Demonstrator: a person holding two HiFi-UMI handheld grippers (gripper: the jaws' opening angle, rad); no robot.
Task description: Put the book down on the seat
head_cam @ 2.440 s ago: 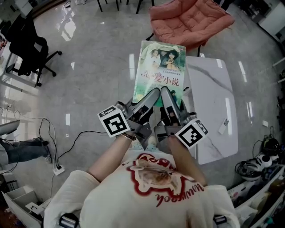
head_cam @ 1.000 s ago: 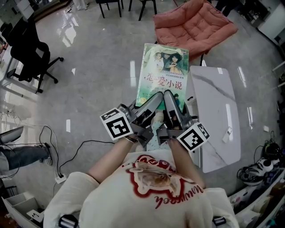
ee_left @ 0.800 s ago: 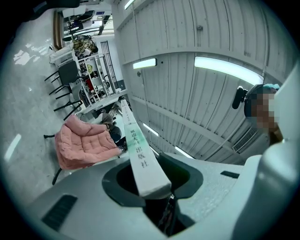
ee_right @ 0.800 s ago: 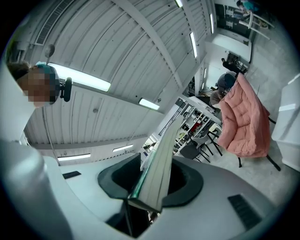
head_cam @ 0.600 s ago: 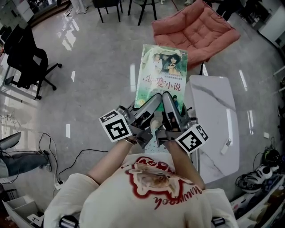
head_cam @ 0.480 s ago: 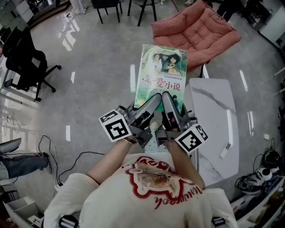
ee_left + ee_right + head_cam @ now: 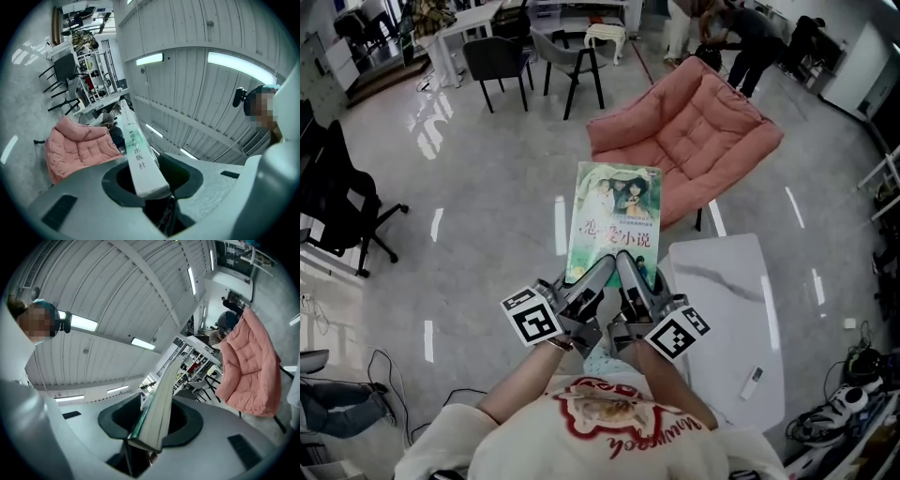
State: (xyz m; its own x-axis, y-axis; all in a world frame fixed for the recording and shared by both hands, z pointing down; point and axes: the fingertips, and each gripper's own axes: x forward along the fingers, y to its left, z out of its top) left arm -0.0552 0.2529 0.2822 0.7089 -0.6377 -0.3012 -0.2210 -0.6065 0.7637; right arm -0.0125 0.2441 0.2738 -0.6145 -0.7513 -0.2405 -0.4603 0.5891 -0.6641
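Nearest: left gripper (image 7: pixel 602 269) and right gripper (image 7: pixel 626 262), jaws partly closed, both clamped on the near edge of the book (image 7: pixel 614 217). White table (image 7: pixel 727 309) lies right of the jaws. Pink seat (image 7: pixel 694 136) is ahead, past the book's far end. Cover shows in head view only; gripper views show spine and page edge.

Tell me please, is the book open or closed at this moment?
Closed. The book lies flat with its front cover facing up, and the left gripper and right gripper each clamp its near end, pages together.
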